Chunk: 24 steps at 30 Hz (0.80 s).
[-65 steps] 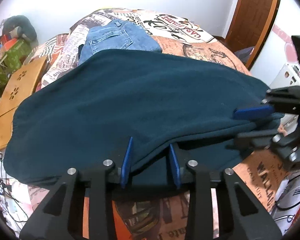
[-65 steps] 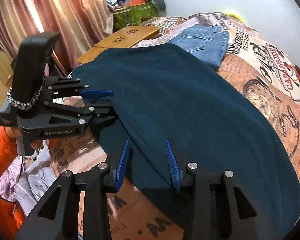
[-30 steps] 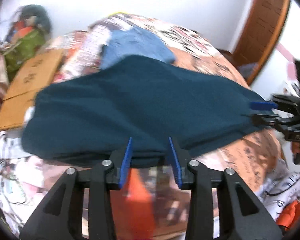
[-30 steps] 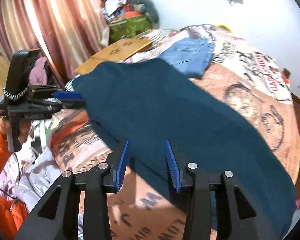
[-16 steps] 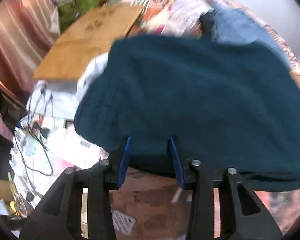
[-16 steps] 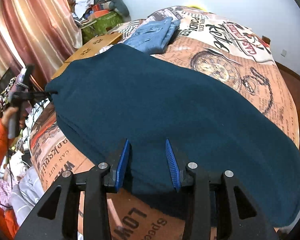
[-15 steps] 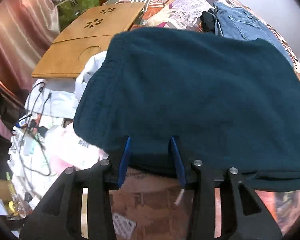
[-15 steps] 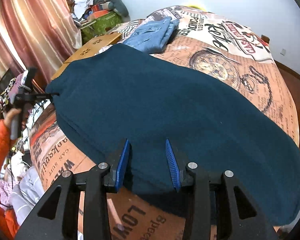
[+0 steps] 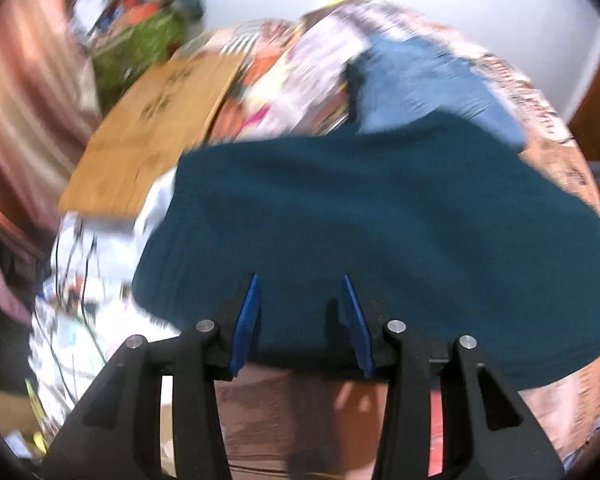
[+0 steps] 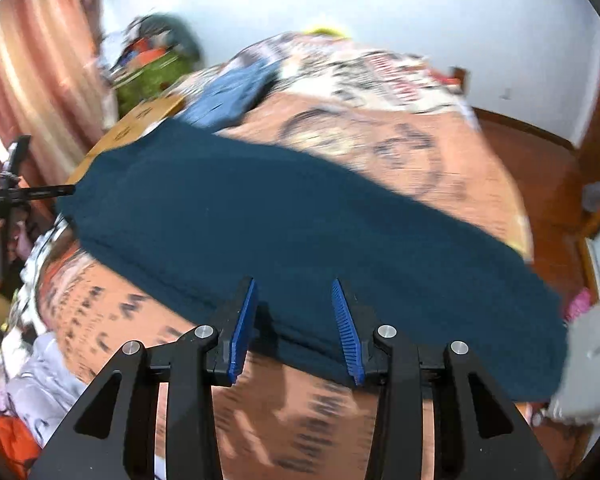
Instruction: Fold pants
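Printed bedspread (image 10: pixel 400 148), lettering blurred unreadable, carries teal pants (image 10: pixel 300 232); left tool (image 9: pixel 300 312) and right tool (image 10: pixel 294 312) gape open.

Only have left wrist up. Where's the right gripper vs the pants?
Observer: The right gripper is open, at the near long edge of the teal pants.
Operator: Far end hanging off?
Observer: That end reaches the edge of the bed, beside a pale grey bundle. Too blurred to tell whether it hangs off.
Operator: Can you see my left gripper from there?
Observer: Yes. The left gripper points at the pants' opposite end. Contact is unclear.
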Tool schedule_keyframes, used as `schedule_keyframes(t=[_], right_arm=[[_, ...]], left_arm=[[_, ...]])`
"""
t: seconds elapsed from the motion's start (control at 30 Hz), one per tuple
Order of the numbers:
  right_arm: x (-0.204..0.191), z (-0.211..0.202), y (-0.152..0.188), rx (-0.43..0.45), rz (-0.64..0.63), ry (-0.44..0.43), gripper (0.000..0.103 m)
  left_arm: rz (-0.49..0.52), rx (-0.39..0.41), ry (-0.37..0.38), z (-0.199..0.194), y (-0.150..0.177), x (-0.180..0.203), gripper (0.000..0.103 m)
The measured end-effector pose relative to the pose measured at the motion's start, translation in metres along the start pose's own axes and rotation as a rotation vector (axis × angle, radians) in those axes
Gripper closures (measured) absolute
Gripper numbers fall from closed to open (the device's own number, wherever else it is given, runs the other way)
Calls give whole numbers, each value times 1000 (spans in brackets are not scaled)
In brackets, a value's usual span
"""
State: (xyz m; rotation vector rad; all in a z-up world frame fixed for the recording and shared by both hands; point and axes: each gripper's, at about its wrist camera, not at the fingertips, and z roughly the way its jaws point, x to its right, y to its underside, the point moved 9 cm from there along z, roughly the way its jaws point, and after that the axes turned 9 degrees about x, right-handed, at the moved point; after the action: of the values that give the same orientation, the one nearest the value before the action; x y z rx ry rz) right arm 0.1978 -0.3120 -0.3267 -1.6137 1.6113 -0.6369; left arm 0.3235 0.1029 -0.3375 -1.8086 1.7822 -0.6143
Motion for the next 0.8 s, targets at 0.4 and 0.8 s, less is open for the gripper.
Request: schedule_keyframes(t=[0.4,0.8], right_arm=[[167,-113,23,122,246,330,59],[214,-97,81,78,526,303,50]], left_arm=[[230,111,314,-42,-66,235,47],[446,-16,420,-5,-19,386,47]])
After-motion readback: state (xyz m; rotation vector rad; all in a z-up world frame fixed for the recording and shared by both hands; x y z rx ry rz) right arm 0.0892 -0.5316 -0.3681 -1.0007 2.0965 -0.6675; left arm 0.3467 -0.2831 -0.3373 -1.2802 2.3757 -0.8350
